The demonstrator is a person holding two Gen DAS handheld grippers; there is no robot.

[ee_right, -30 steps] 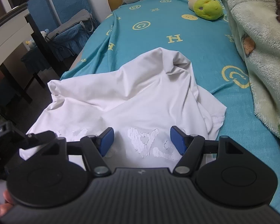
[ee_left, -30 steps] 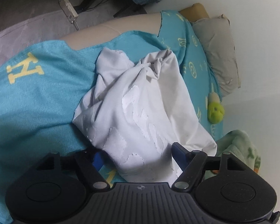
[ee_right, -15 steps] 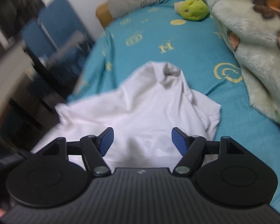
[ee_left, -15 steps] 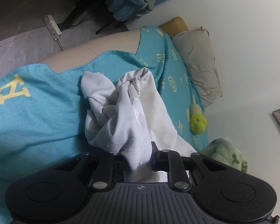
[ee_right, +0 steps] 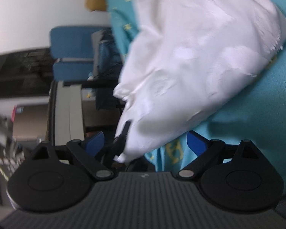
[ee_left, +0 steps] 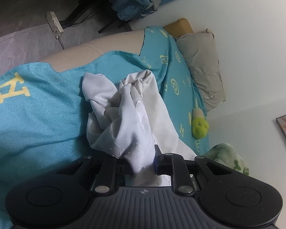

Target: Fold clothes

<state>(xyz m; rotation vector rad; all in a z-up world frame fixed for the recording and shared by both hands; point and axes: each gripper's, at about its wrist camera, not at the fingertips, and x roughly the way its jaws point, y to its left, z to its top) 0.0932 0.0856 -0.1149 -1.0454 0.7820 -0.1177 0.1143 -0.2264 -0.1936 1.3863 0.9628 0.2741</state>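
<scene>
A white garment [ee_left: 131,114] with raised white lettering lies bunched on the teal bed sheet [ee_left: 38,114]. My left gripper [ee_left: 141,164] is shut on a gathered fold of it and holds that fold up off the bed. In the right wrist view the same white garment [ee_right: 190,66] hangs stretched and blurred across the frame. My right gripper [ee_right: 145,143] is open, its blue pads wide apart, with the garment's lower edge just ahead of them but not clamped. The left gripper's black finger [ee_right: 122,133] shows at the cloth's low corner.
A grey pillow [ee_left: 202,66] and a green plush toy [ee_left: 200,127] lie at the bed's far end, with a green fleece blanket [ee_left: 230,158] beside them. Blue chairs [ee_right: 72,53] and a dark desk stand past the bed's edge. The right wrist view is motion-blurred.
The left gripper went from open to shut on the white garment and lifted it into a bunch. The right gripper stayed open and swung, rolling its view sideways toward the bed's edge.
</scene>
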